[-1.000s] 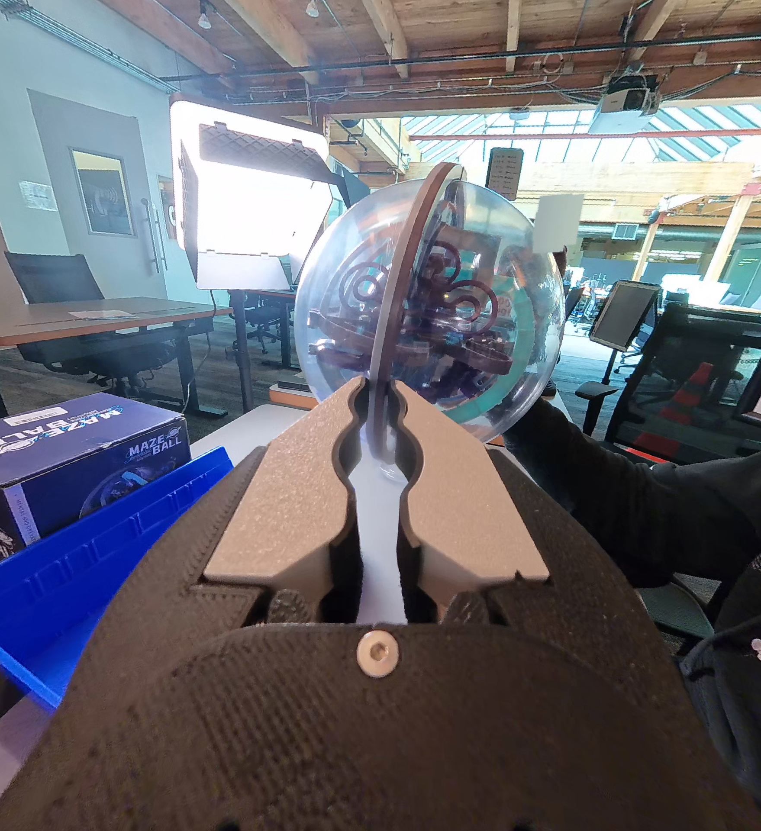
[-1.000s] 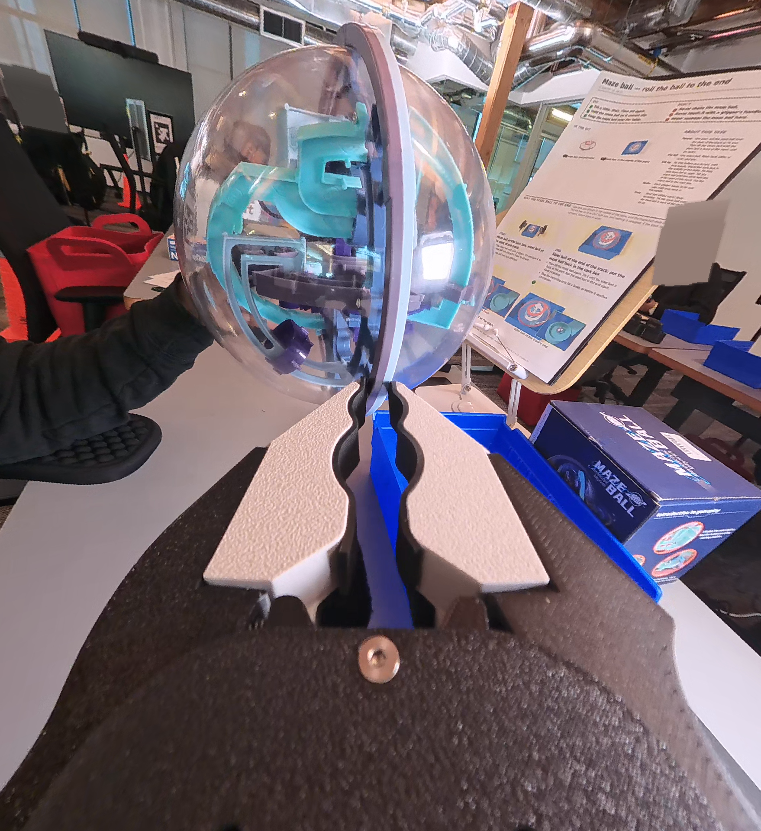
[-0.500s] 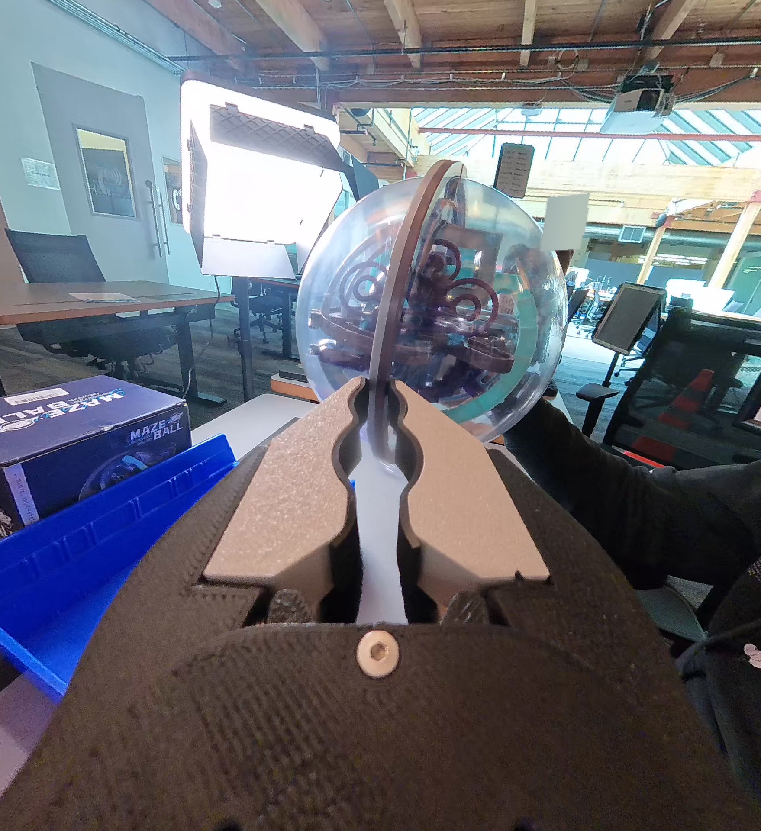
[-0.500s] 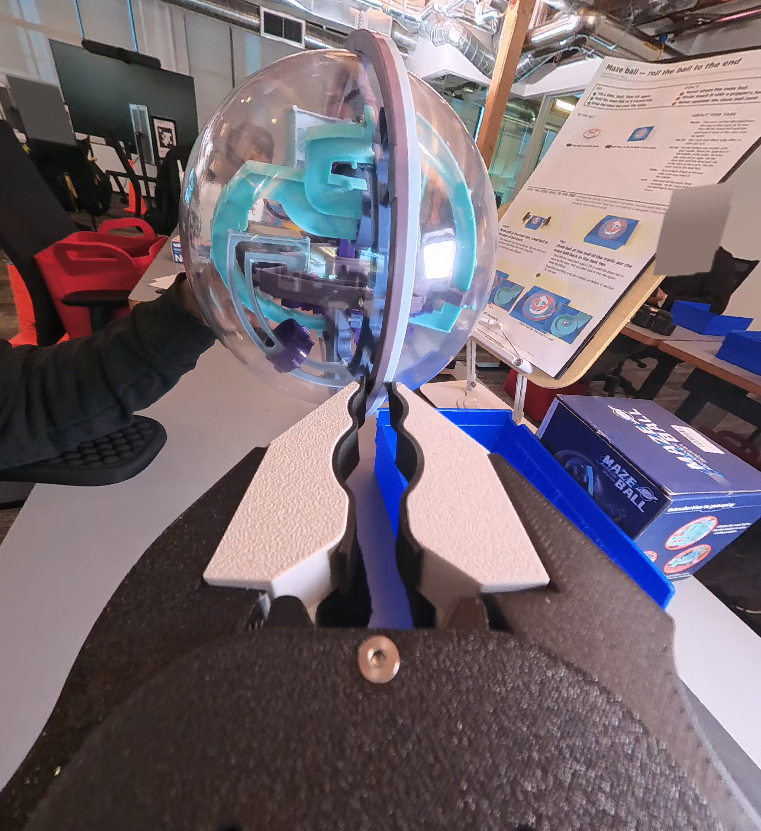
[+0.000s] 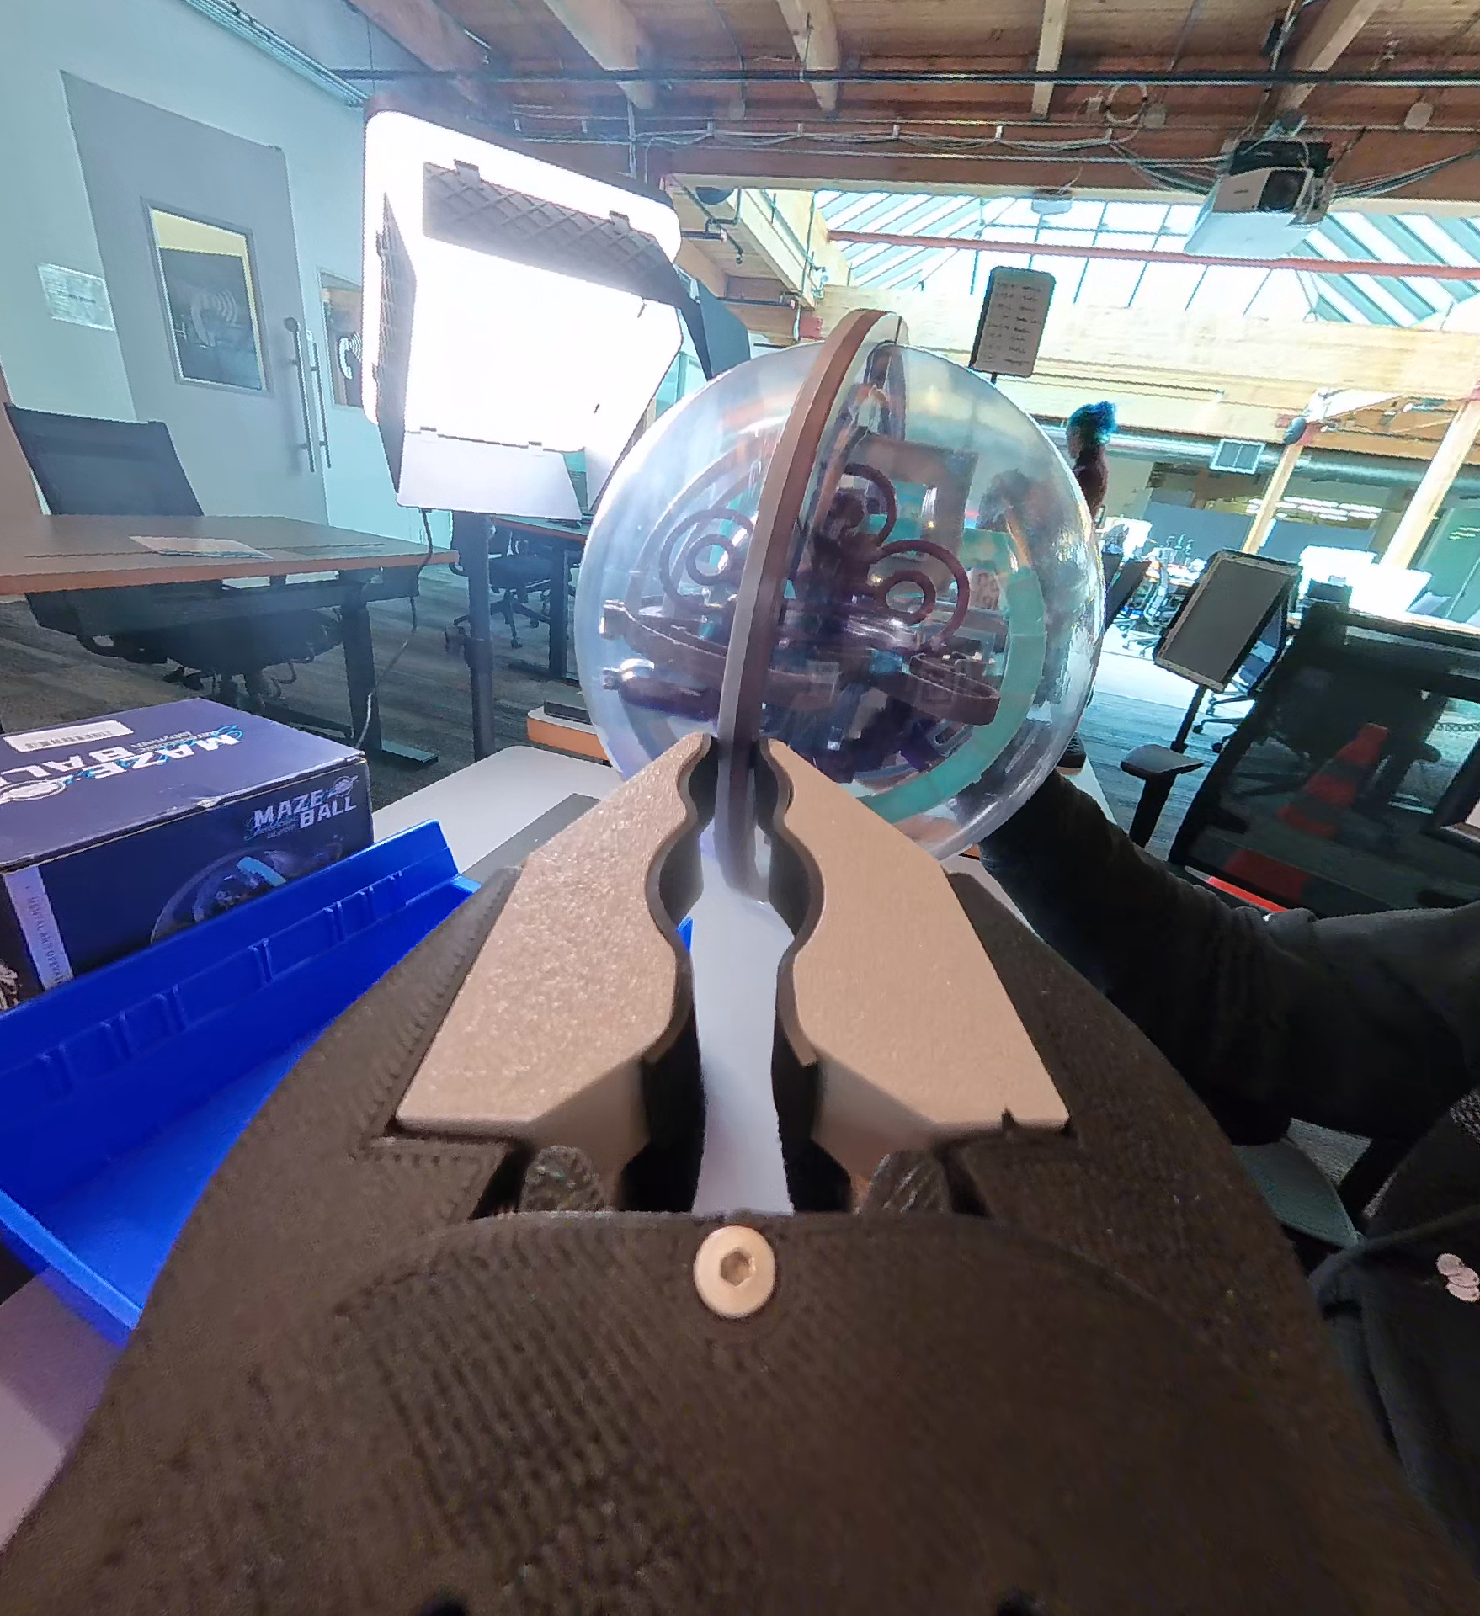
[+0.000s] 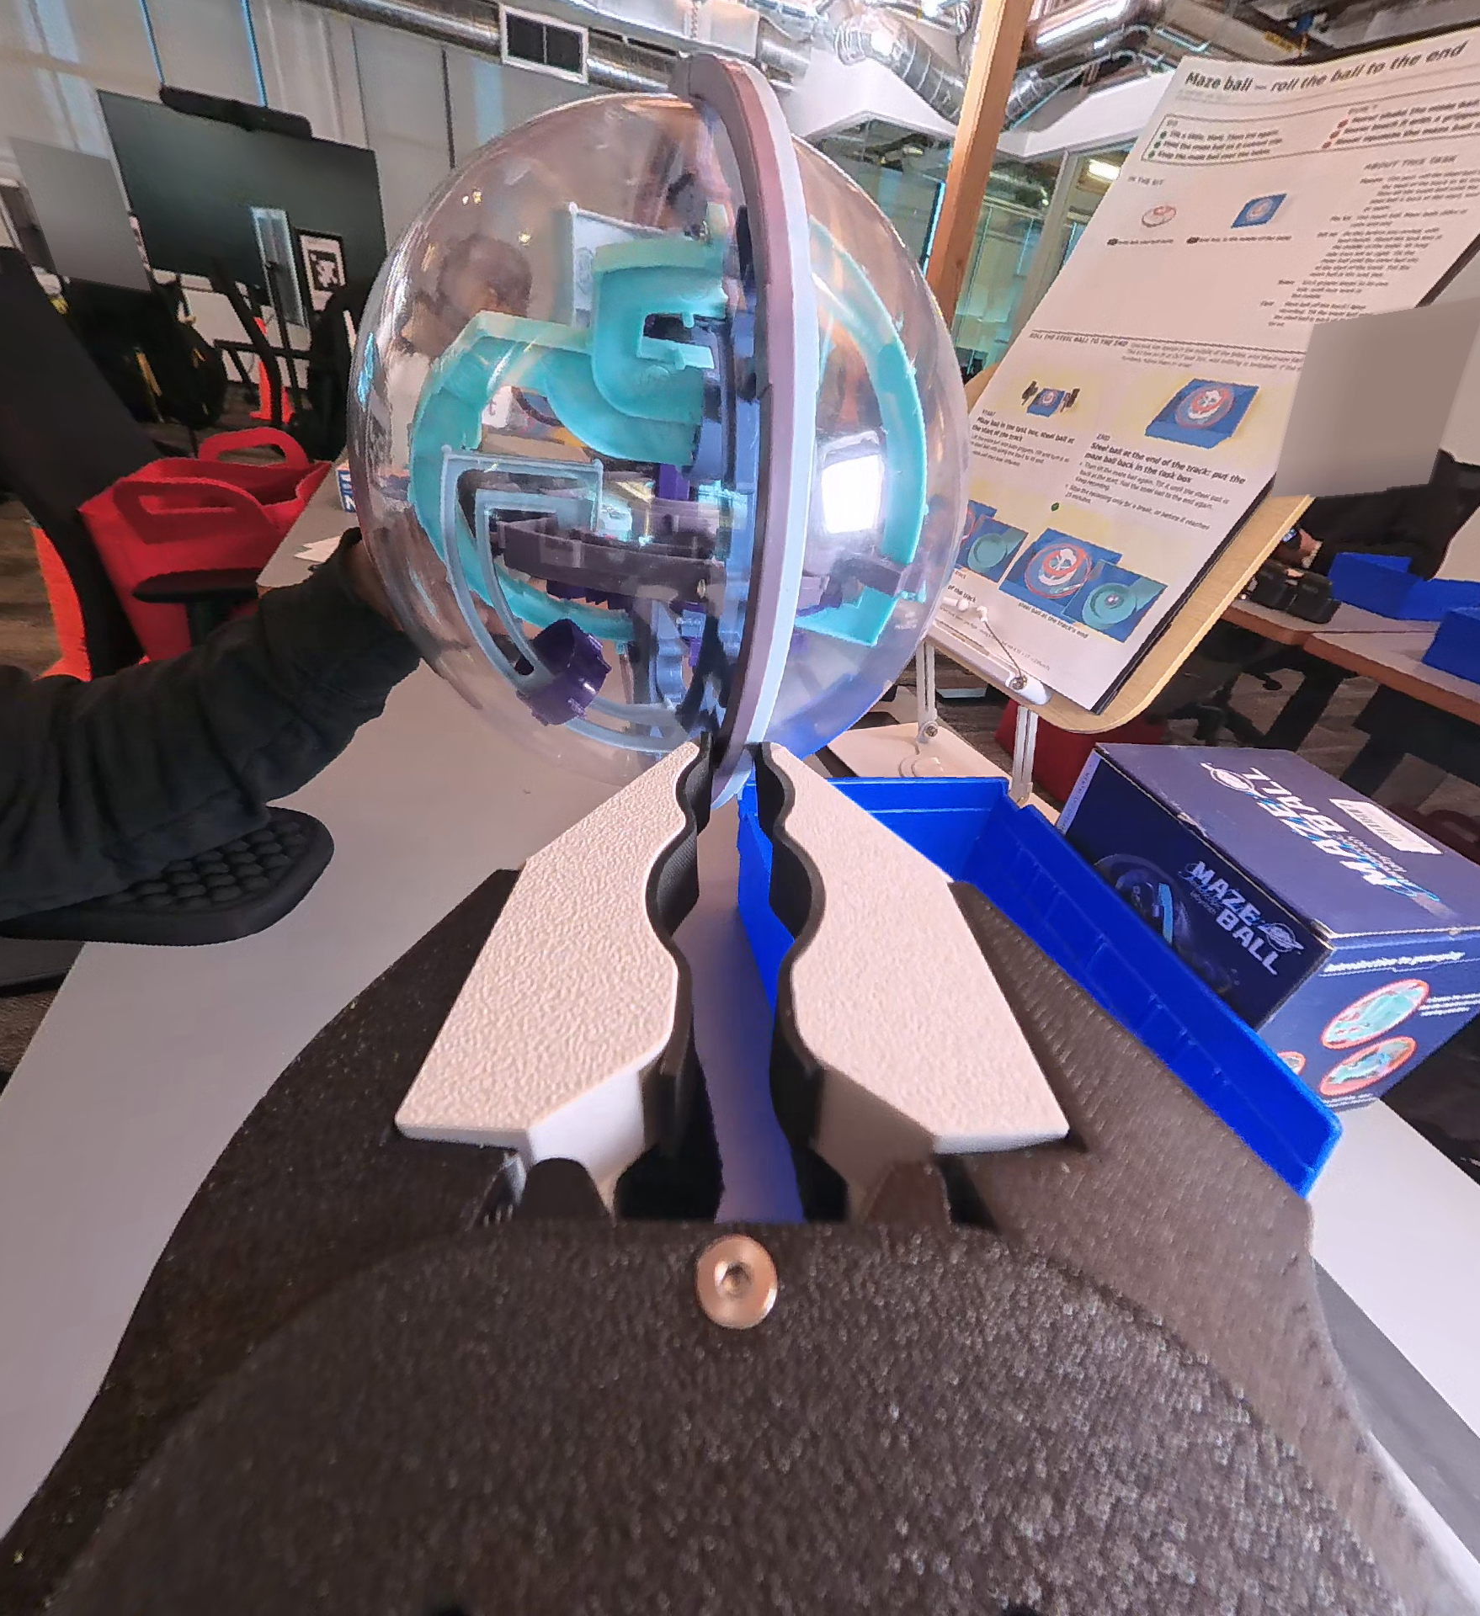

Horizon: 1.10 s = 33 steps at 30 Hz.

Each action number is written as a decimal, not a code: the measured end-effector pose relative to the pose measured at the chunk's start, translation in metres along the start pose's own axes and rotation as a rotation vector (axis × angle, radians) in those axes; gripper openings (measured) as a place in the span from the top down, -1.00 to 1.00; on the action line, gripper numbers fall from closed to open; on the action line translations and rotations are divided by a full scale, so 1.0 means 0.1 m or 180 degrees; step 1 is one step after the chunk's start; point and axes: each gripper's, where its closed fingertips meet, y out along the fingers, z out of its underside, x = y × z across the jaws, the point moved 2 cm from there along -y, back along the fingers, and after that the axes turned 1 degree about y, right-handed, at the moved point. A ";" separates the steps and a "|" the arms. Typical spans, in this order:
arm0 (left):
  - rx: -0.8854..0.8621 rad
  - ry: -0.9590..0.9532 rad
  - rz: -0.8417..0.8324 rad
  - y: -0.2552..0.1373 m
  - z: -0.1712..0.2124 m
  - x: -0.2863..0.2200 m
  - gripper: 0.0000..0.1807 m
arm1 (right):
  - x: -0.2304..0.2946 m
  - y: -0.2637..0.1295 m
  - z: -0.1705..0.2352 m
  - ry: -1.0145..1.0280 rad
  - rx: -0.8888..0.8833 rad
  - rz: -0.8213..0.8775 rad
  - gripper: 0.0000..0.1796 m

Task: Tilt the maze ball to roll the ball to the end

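The maze ball is a clear sphere with a flat rim around its middle and coloured tracks inside. It is held in the air above the grey table. My left gripper is shut on the rim at the ball's near bottom edge. In the right wrist view the maze ball shows teal, grey and purple tracks. My right gripper is shut on the rim from the opposite side. The rim stands nearly upright, tilted a little to the right in both views. I cannot make out the small steel ball inside.
A blue bin lies on the table under the ball, and it also shows in the right wrist view. A dark blue product box stands beside it. An instruction board leans on a stand. A person's dark sleeve reaches to the ball.
The ball with both grippers has shifted slightly; the rim leans a little more to the right. Both grips are unchanged.
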 end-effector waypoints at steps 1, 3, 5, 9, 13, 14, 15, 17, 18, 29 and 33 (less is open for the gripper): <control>0.0007 -0.0007 -0.0005 0.00 0.01 0.01 0.92 | -0.01 0.00 0.01 0.0010 0.0005 -0.0001 0.92; 0.0020 -0.0022 -0.0017 0.00 0.02 0.02 0.92 | -0.02 0.01 0.03 0.0036 0.0016 -0.0005 0.92; 0.0026 -0.0038 -0.0023 0.00 0.03 0.03 0.92 | -0.03 0.02 0.05 0.0069 0.0024 -0.0014 0.92; 0.0040 -0.0062 -0.0034 0.00 0.05 0.06 0.92 | -0.05 0.04 0.10 0.0123 0.0045 -0.0028 0.92; 0.0052 -0.0093 -0.0040 -0.01 0.07 0.09 0.92 | -0.07 0.07 0.15 0.0178 0.0065 -0.0046 0.92; 0.0055 -0.0100 -0.0040 -0.01 0.08 0.10 0.92 | -0.07 0.07 0.16 0.0186 0.0073 -0.0049 0.92; 0.0057 -0.0108 -0.0040 -0.01 0.08 0.11 0.92 | -0.08 0.08 0.17 0.0196 0.0078 -0.0054 0.92; 0.0063 -0.0124 -0.0042 -0.01 0.10 0.12 0.92 | -0.08 0.08 0.18 0.0215 0.0084 -0.0061 0.92; 0.0067 -0.0132 -0.0044 -0.01 0.10 0.13 0.92 | -0.08 0.08 0.19 0.0224 0.0085 -0.0065 0.92; 0.0093 -0.0191 -0.0051 -0.01 0.15 0.18 0.92 | -0.11 0.10 0.24 0.0284 0.0118 -0.0073 0.92; 0.0100 -0.0212 -0.0053 0.00 0.17 0.20 0.92 | -0.12 0.10 0.26 0.0299 0.0140 -0.0069 0.92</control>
